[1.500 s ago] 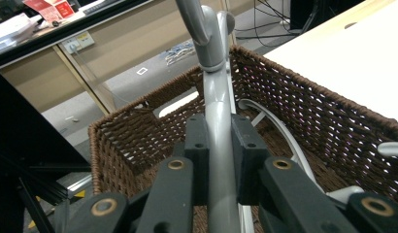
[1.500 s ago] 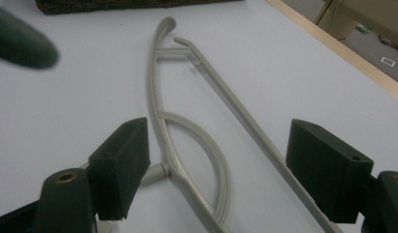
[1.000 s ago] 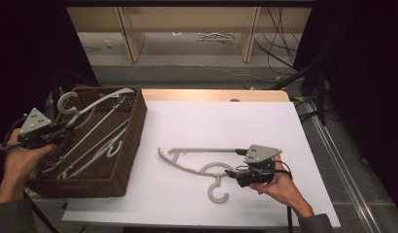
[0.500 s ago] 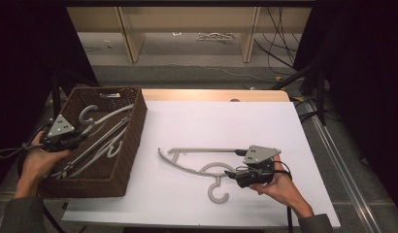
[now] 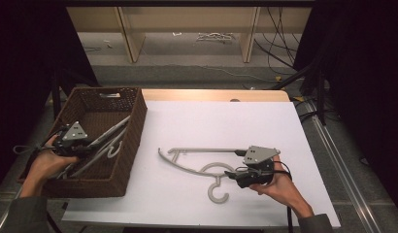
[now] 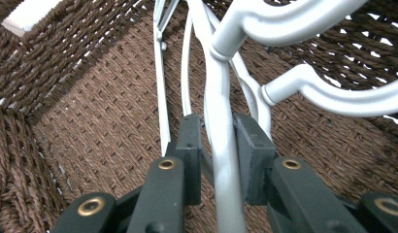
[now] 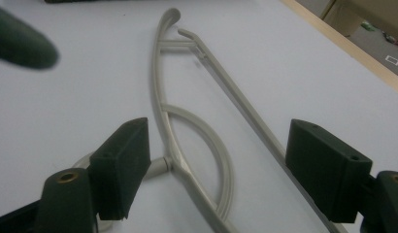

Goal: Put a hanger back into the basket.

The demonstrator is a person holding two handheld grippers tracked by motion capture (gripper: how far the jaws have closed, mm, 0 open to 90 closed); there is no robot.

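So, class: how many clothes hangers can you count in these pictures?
At least 3: one hanger lies flat on the white table by the right gripper; two or more overlap in the wicker basket, one clamped by the left gripper. Others may be hidden.

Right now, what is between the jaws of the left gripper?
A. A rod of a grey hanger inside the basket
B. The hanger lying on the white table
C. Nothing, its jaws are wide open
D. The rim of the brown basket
A: in the left gripper view, the left gripper has both pads against a grey hanger rod, above the woven floor of the basket.
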